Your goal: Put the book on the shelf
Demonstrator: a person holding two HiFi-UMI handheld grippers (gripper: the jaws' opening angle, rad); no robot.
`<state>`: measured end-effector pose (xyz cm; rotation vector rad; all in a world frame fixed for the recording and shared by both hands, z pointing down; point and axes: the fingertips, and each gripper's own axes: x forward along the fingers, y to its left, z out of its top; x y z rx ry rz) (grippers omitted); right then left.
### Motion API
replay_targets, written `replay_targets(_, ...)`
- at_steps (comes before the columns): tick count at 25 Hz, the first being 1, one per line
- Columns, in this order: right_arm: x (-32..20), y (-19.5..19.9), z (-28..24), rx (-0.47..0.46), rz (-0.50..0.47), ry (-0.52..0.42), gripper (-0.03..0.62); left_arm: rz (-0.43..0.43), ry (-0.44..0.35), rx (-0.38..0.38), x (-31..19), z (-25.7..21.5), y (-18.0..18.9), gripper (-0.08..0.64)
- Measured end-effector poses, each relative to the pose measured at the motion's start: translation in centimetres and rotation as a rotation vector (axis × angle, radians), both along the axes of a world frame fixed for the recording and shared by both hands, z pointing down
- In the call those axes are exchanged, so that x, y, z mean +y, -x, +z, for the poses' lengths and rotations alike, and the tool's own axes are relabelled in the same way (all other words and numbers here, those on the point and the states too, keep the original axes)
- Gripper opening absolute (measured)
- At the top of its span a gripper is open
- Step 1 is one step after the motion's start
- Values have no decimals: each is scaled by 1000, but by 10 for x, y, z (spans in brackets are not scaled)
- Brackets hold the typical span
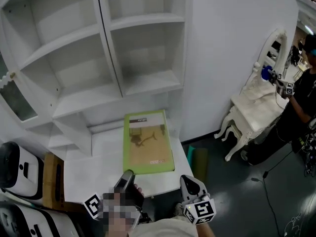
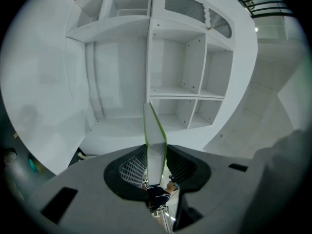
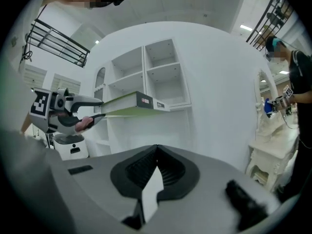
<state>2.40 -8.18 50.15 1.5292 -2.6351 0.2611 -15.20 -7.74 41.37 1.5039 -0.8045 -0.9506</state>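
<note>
shelf unit (image 1: 74, 38): white, open compartments, standing behind the book.
left gripper (image 1: 126, 177): jaws clamped on the book's near edge.
book (image 1: 148, 142): green cover, held level in front of the shelf unit, outside every compartment.
right gripper (image 1: 191, 184): jaws pressed together with nothing between them, just right of the book's near corner.
far right: a person (image 1: 302, 95) beside an ornate white table (image 1: 254, 110).

Bright even indoor light, soft shadow in the shelf (image 1: 136, 73), dark fisheye corners on gripper views
</note>
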Motion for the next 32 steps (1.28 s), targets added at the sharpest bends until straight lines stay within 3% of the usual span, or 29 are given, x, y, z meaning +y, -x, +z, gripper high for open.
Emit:
replay_targets(6,-28,-23,4,-19,-43,8,12,-37,-52,-47,-31,-33,-17,129)
replay_targets(16,-56,-68,2,-28,-93,5,12,-110,-105,-26,-74,-67,-44,129)
replay_targets(23,-69,-95,5,-22,-83,12,12,-137,-100,-25,-95,-67,-58,129)
replay_targets(32,-80,-89,7,-24,-78,26,12,-154,-75,-26,-123,-62,-48,129)
